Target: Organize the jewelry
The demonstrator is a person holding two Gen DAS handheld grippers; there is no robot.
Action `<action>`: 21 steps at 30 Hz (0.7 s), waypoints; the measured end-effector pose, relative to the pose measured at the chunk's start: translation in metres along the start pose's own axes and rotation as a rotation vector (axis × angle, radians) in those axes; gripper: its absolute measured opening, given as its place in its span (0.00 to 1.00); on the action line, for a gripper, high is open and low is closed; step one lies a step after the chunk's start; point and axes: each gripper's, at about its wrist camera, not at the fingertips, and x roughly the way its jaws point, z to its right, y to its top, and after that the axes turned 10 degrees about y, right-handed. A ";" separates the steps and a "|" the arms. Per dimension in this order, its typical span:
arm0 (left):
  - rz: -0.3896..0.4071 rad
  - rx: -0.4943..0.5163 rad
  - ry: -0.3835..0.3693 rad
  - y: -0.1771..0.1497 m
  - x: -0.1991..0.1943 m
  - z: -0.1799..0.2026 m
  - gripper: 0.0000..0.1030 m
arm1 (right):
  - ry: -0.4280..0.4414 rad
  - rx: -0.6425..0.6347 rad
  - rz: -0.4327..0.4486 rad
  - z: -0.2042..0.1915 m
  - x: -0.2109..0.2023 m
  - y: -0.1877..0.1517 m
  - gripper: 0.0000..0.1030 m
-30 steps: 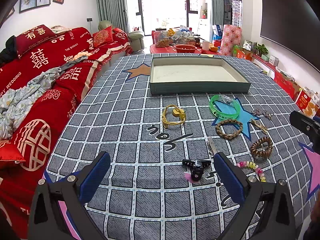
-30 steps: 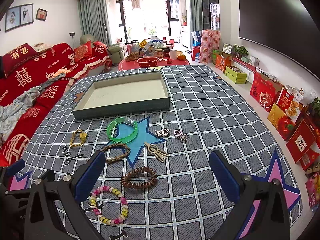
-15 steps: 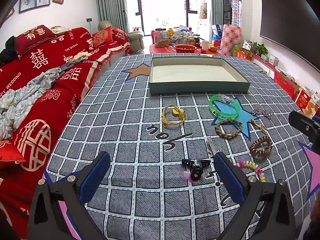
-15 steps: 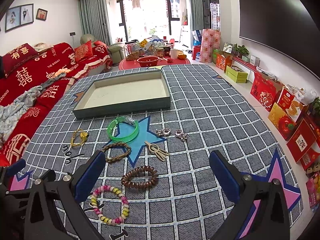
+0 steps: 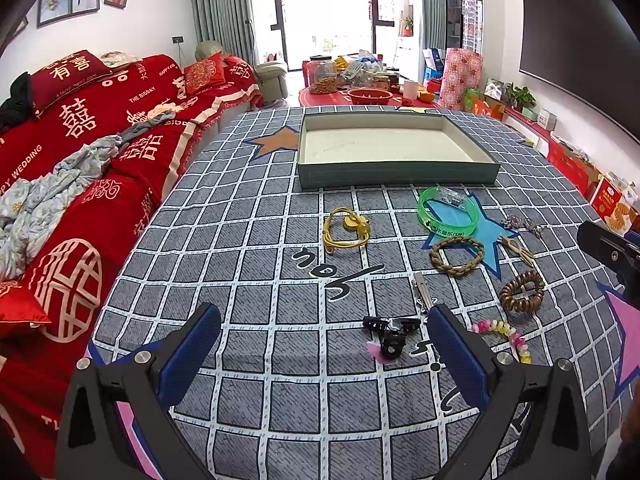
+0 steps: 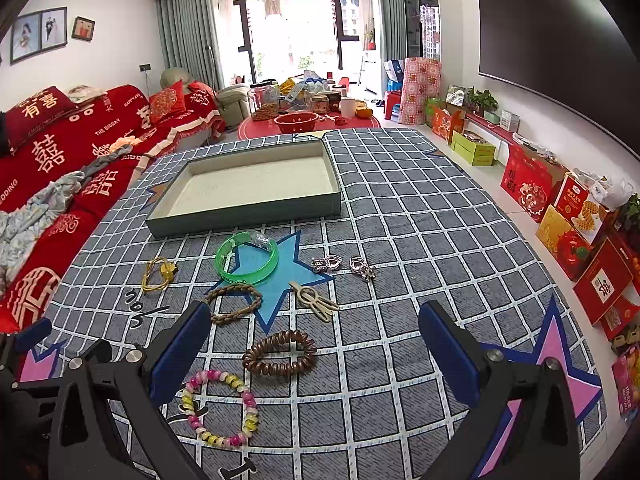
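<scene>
Nothing has been put away yet, as far as can be judged. The box point(image 5: 396, 170) at the far side of the checked cloth point(image 5: 256, 280) is seen empty in both views, and all the jewelry is lying on the cloth in front of it.

The left gripper point(image 5: 324, 350) is held low over the near part of the cloth with its jaws wide apart and nothing between them. The right gripper point(image 6: 316, 342) is also spread wide and holds nothing.

Nearest to the left gripper a black hair claw point(image 5: 390, 334) is found, and a silver clip point(image 5: 424, 294) just beyond it. Between the fingers of the right gripper a brown coil hair tie point(image 6: 280, 352) is seen, with a colourful bead bracelet point(image 6: 220, 408) near the left finger. Further away are placed a braided bracelet point(image 6: 234, 304), a beige hair clip point(image 6: 316, 300), a green bangle point(image 6: 246, 256), a yellow cord point(image 6: 158, 274) and two silver pieces point(image 6: 344, 266). So every piece is left to be moved.

Some writing can be read. On the green bangle dark characters and "APP" are printed, but they are too small to be read fully. On the red sofa cover point(image 5: 80, 128) "THE BIGDAY" and "WEDDING" are read, together with large Chinese characters.
</scene>
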 end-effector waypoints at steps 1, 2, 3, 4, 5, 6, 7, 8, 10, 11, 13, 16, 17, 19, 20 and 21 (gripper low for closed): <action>0.000 0.000 0.000 0.000 0.000 0.000 1.00 | 0.000 0.000 0.000 0.000 0.000 0.000 1.00; 0.000 0.000 0.000 0.000 0.000 0.000 1.00 | 0.000 0.000 0.000 0.000 0.001 0.000 1.00; 0.000 0.000 0.000 0.000 0.000 0.000 1.00 | 0.001 0.000 0.000 0.000 0.000 0.000 1.00; 0.001 0.000 0.000 0.000 0.000 0.000 1.00 | 0.001 0.000 -0.001 0.000 0.000 0.000 1.00; 0.000 0.000 0.000 0.000 0.000 0.000 1.00 | 0.001 0.000 -0.001 0.000 0.001 0.000 1.00; 0.000 0.000 0.000 0.000 0.000 0.000 1.00 | 0.001 0.000 -0.001 0.000 0.000 0.000 1.00; 0.000 0.001 0.000 0.000 0.000 0.000 1.00 | 0.001 0.001 -0.001 0.000 0.000 0.000 1.00; 0.000 0.001 -0.002 0.000 0.000 0.000 1.00 | 0.001 0.001 -0.001 0.000 0.000 0.000 1.00; -0.002 0.001 -0.002 0.000 0.001 0.001 1.00 | -0.001 0.001 -0.004 0.000 0.001 0.000 1.00; -0.004 0.002 -0.005 0.000 0.001 0.001 1.00 | -0.002 0.000 -0.006 0.000 0.002 -0.001 1.00; -0.014 0.009 -0.008 -0.001 0.003 0.001 1.00 | -0.002 -0.001 -0.013 -0.003 0.005 -0.005 1.00; -0.063 0.030 -0.040 -0.003 0.014 0.000 1.00 | -0.001 0.007 -0.046 -0.001 0.014 -0.010 1.00; -0.081 0.032 -0.051 -0.005 0.017 -0.001 1.00 | -0.002 0.010 -0.060 0.000 0.017 -0.011 1.00; -0.121 0.042 -0.080 -0.007 0.026 -0.001 1.00 | -0.003 0.019 -0.113 0.005 0.028 -0.018 1.00; -0.141 0.053 -0.100 -0.009 0.031 0.000 1.00 | -0.002 0.023 -0.132 0.008 0.033 -0.020 1.00; -0.152 0.060 -0.108 -0.010 0.035 0.001 1.00 | -0.004 0.030 -0.168 0.010 0.040 -0.024 1.00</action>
